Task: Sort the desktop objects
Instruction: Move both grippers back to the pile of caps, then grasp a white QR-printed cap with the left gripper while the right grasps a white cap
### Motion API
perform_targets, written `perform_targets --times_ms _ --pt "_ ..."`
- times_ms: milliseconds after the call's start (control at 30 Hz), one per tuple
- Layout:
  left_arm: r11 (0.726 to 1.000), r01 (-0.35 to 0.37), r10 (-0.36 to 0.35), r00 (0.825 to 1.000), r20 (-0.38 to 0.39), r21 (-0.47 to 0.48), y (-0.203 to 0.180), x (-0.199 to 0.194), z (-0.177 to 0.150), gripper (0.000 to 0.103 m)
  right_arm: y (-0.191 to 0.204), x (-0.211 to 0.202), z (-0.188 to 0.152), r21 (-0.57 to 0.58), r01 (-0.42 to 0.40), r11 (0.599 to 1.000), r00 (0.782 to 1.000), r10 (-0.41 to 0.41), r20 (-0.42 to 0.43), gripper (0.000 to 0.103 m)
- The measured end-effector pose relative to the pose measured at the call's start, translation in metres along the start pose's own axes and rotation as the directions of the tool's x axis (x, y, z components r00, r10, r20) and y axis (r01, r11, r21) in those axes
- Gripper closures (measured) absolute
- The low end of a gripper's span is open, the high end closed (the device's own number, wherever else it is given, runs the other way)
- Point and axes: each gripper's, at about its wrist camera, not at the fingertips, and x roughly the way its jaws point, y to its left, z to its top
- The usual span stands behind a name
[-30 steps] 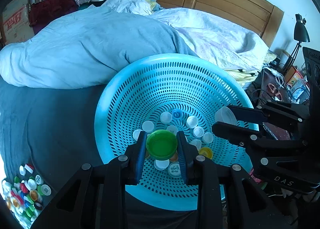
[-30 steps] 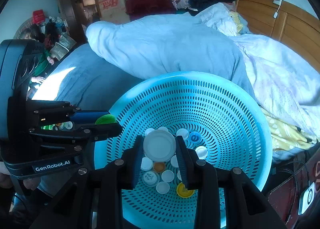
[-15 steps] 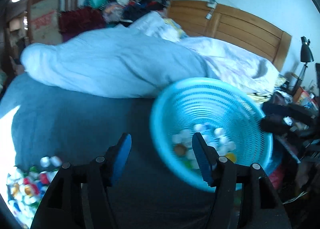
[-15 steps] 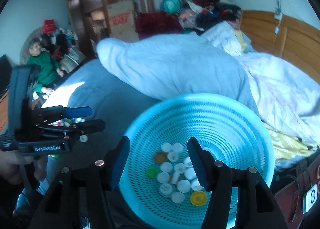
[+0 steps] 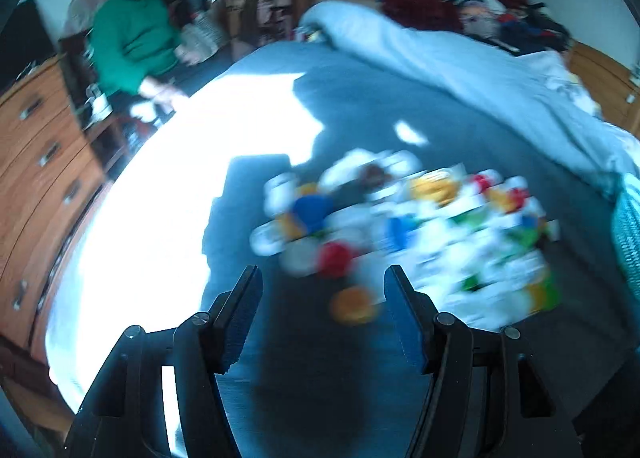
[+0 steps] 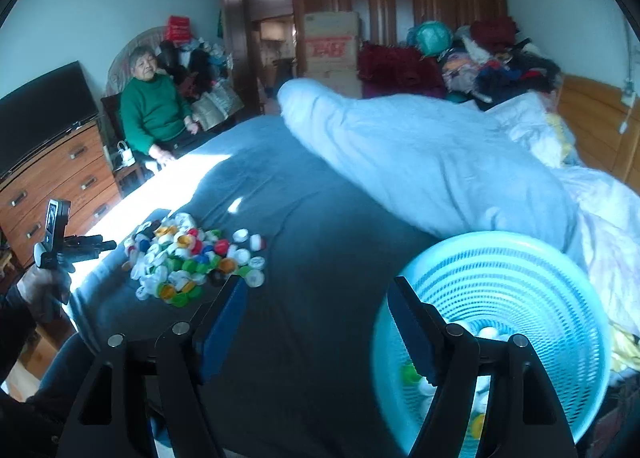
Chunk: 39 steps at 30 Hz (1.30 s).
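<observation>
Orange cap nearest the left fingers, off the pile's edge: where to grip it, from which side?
Grip the orange cap across its round rim, coming down from above. It lies flat on the blanket, slightly apart from the pile, so the open left gripper can likely straddle it. The frame is blurred, so which face is up is unclear.

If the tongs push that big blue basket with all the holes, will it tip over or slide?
The blue basket would probably slide easily: it looks like thin, holey plastic, so likely light. It might also tip or wobble, since it already sits tilted on the soft grey bedcover. The few bottle caps inside would likely rattle downhill rather than steady it.
</observation>
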Motion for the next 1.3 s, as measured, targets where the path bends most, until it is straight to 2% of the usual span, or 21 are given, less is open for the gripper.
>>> perform_targets --times_ms 100,200,300,567,600,667,700,733,867,967,1067,1233,1300 --pt "1.0 -0.021 0.021 0.998 -0.054 0.008 0.038 0.03 -0.014 0.046 0.019 0.025 0.006 -0.016 -0.019 1.0 0.999 0.018 -0.03 0.025" --pt "0.999 -0.006 0.008 0.999 -0.05 0.037 0.053 0.049 -0.014 0.046 0.039 0.044 0.011 -0.038 -0.029 0.999 0.999 0.027 -0.043 0.026" --pt "0.997 0.035 -0.031 0.998 -0.057 0.064 0.053 0.065 -0.006 0.046 0.06 0.063 0.014 -0.049 -0.044 0.998 0.997 0.041 -0.063 0.035" --pt "0.983 0.115 -0.108 0.993 -0.055 0.141 0.035 0.088 0.022 0.046 0.099 0.096 0.019 -0.075 -0.073 0.994 0.992 0.065 -0.104 0.035" --pt "0.981 0.12 -0.112 0.992 -0.06 0.149 0.033 0.09 0.025 0.055 0.102 0.099 0.019 -0.077 -0.075 0.994 0.992 0.067 -0.107 0.039" --pt "0.98 0.124 -0.115 0.991 -0.065 0.157 0.032 0.092 0.023 0.078 0.108 0.106 0.02 -0.077 -0.08 0.994 0.991 0.071 -0.117 0.056" --pt "0.98 0.127 -0.12 0.991 -0.058 0.155 0.034 0.091 0.022 0.078 0.111 0.108 0.021 -0.079 -0.085 0.993 0.99 0.075 -0.117 0.065" --pt "0.98 0.132 -0.126 0.991 -0.051 0.152 0.035 0.089 0.02 0.078 0.114 0.111 0.023 -0.083 -0.088 0.993 0.99 0.079 -0.114 0.067" --pt "0.987 0.132 -0.133 0.991 0.004 0.088 0.05 0.08 0.016 0.079 0.124 0.134 0.033 -0.083 -0.127 0.988 0.986 0.117 -0.115 0.067" --pt "0.99 0.143 -0.143 0.989 0.042 0.004 0.067 0.075 0.014 0.078 0.134 0.172 0.045 -0.105 -0.16 0.981 0.98 0.146 -0.134 0.067" --pt "0.987 0.154 -0.152 0.988 0.034 -0.045 0.076 0.08 0.011 0.078 0.148 0.229 0.053 -0.143 -0.187 0.972 0.969 0.158 -0.188 0.067" --pt "0.985 0.167 -0.166 0.986 0.027 -0.042 0.075 0.083 0.012 0.078 0.15 0.322 0.053 -0.182 -0.168 0.969 0.947 0.107 -0.302 0.066" --pt "0.984 0.173 -0.172 0.985 0.029 -0.048 0.075 0.083 0.012 0.078 0.146 0.354 0.052 -0.2 -0.152 0.968 0.936 0.077 -0.343 0.062"
